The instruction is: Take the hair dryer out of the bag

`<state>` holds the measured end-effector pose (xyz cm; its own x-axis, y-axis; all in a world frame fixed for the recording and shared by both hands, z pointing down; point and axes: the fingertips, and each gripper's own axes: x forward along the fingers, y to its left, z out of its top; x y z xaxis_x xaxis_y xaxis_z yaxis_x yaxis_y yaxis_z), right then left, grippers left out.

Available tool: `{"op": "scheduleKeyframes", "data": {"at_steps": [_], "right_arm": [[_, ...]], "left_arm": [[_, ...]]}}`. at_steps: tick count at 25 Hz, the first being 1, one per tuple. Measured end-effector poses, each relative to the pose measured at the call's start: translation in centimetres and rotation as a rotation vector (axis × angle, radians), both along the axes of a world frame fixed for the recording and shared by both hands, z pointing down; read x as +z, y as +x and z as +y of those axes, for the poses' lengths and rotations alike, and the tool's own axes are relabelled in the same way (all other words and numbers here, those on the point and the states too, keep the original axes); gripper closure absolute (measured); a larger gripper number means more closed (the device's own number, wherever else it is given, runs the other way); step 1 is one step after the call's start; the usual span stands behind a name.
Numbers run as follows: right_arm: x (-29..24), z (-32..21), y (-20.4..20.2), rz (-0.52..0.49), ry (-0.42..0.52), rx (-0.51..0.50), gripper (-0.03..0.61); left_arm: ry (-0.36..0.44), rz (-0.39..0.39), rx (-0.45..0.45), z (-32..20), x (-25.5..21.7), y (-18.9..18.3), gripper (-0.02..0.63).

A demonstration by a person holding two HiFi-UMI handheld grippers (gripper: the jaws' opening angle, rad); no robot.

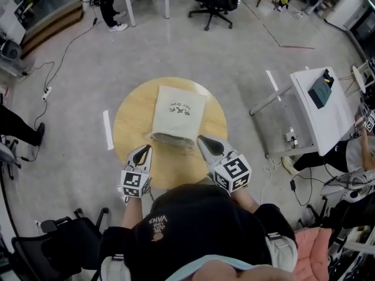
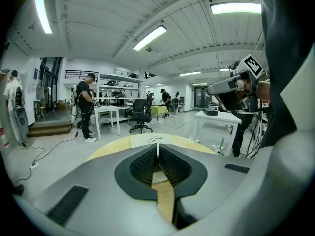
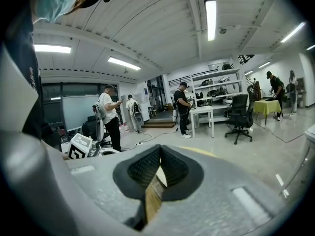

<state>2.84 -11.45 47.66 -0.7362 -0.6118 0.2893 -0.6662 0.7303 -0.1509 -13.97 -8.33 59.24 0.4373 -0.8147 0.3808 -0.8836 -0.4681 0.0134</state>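
My left gripper [image 2: 158, 150] has its jaws pressed together with nothing between them; through the notch behind them I see only a strip of wood and pale cloth. My right gripper [image 3: 159, 155] is the same, jaws shut tight and empty. In the head view both hang over the near edge of the round table [image 1: 130, 122]. The left gripper [image 1: 144, 151] is toward the near-left part of the rim and the right gripper [image 1: 203, 140] toward the near-right. Each is just beside a corner of the bag's mouth, and I cannot tell whether either touches the cloth.

The cream bag [image 1: 177, 115] lies flat across the middle of the table with its printed side up. Its open end [image 1: 173, 138] faces me at the near edge, between the two grippers. I see no hair dryer in any view; I judge it is inside the bag, though the cloth shows no clear bulge.

By my reckoning nothing of the task is done yet. The bag is not held and not opened. What is left is to part the mouth, reach in, grip the dryer and draw it out.
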Motion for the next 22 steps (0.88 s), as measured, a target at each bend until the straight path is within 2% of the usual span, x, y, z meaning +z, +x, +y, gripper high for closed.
{"op": "scheduleKeyframes", "data": {"at_steps": [7, 17, 22], "right_arm": [[0.2, -1.6, -0.1, -0.002, -0.007, -0.042, 0.580], [0.6, -3.0, 0.6, 0.018, -0.022, -0.072, 0.580], [0.7, -3.4, 0.8, 0.018, -0.022, -0.071, 0.580]], "left_arm": [[-0.003, -0.006, -0.061, -2.2, 0.8, -0.1, 0.601], [-0.050, -0.049, -0.085, -4.0, 3.4, 0.2, 0.601], [-0.089, -0.099, -0.082, -4.9, 5.2, -0.2, 0.595]]}}
